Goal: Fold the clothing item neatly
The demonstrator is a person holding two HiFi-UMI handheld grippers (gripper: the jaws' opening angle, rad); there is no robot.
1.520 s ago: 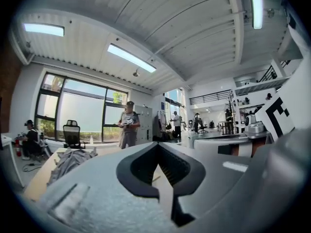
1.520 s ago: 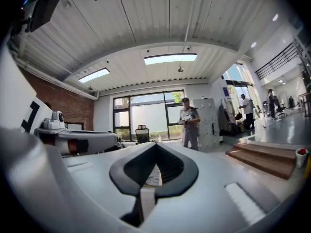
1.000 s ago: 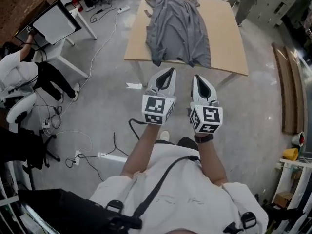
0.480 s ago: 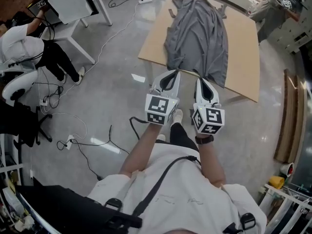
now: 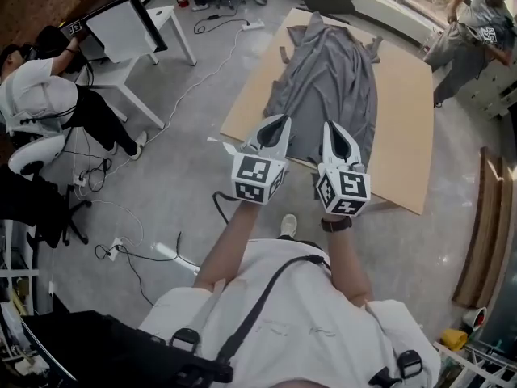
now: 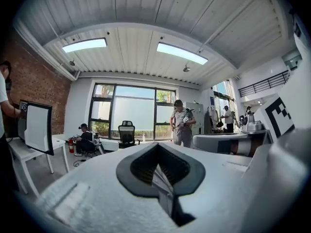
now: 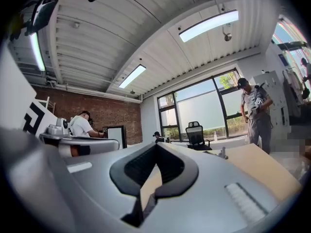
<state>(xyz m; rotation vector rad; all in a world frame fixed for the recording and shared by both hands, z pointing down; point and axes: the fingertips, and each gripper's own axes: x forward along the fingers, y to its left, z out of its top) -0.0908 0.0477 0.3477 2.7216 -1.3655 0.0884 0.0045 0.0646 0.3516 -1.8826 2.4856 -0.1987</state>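
Note:
A grey garment [image 5: 331,79] lies spread lengthwise on a tan table [image 5: 404,128], its near hem draping over the table's front edge. Both grippers are held level side by side in front of that edge. My left gripper [image 5: 279,121] is shut with nothing in it, its tip over the near hem in the head view. My right gripper [image 5: 331,126] is also shut and empty, just to the right. In the left gripper view the closed jaws [image 6: 158,147] point into the room. The right gripper view shows its closed jaws [image 7: 156,147] and the table top [image 7: 257,164].
A seated person [image 5: 40,95] and a white desk with a monitor [image 5: 121,27] are at the left. Cables [image 5: 137,249] trail over the floor. Another person [image 5: 477,14] stands beyond the table's far right corner. Wooden planks [image 5: 485,217] lie at the right.
The table and garment have come nearer in the head view. Both grippers have moved forward together, from over bare floor to the table's front edge, still shut.

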